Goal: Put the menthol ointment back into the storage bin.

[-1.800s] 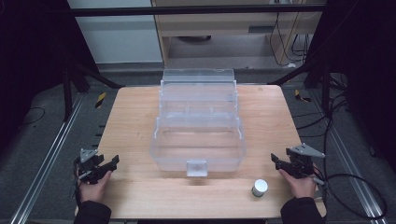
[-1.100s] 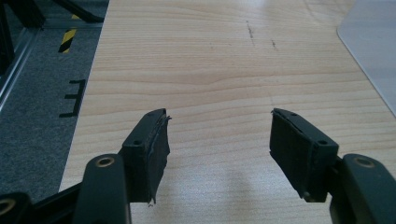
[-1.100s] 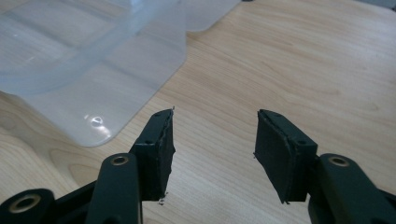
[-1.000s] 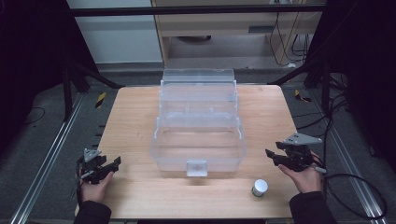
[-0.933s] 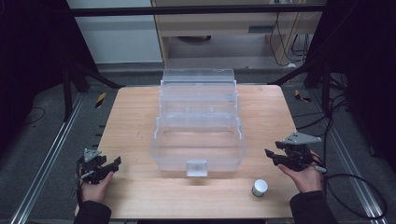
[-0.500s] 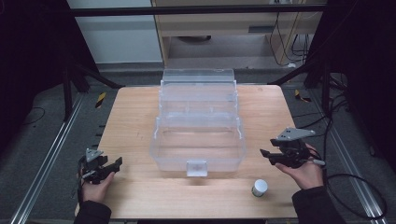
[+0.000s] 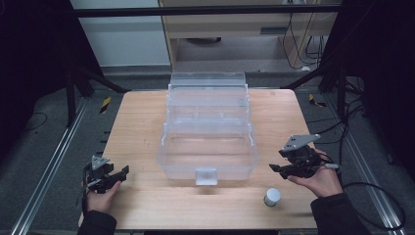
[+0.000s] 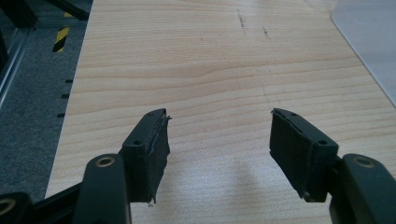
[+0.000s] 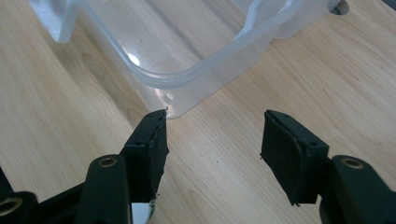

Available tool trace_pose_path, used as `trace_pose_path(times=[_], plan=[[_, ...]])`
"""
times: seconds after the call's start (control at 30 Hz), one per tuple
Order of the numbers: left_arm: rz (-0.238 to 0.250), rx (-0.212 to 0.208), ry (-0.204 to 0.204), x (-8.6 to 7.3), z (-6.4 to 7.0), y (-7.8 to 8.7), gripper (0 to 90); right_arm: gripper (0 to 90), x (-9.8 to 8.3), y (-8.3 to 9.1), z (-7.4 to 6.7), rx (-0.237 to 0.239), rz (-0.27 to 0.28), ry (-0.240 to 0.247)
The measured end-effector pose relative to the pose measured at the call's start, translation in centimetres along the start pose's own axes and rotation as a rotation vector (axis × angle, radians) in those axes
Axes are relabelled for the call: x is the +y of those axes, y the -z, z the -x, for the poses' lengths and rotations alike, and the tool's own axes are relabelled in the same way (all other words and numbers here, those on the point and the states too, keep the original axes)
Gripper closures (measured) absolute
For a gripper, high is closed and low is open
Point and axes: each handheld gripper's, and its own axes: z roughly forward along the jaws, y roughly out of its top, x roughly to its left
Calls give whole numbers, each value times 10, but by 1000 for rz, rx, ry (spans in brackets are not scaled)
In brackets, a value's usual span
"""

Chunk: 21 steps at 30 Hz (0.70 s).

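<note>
Small white-capped jar [image 7: 272, 197] at lower right on wooden bench [image 7: 142, 122], just below right gripper [image 7: 277, 168], jaws just opening, empty, clear plastic bin [image 7: 208, 147] at centre, left gripper [image 7: 123, 172] wide, empty.

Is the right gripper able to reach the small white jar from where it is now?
Probably yes. The right gripper hangs open just above and beside the jar, which stands alone on bare table. The clear box sits to the jar's left and does not block the way down.

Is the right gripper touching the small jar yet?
Apart. The high view shows bare table between the right gripper, its jaws open and empty, and the jar, which stands nearer the front edge.
</note>
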Motion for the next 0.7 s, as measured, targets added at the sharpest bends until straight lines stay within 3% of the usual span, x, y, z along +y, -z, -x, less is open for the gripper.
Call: trace_pose_path(times=[0.17, 0.27, 0.57, 0.7], plan=[[-7, -1, -4, 0, 0, -1, 370, 385, 2, -1, -3, 21, -22, 23], [-9, 1, -7, 0, 1, -1, 369, 367, 4, -3, -8, 47, -59, 70], [-17, 0, -13, 0, 2, -2, 366, 367, 7, -2, -15, 92, -116, 138], [-19, 0, -14, 0, 2, -2, 365, 366, 7, -6, -21, 116, -171, 172]])
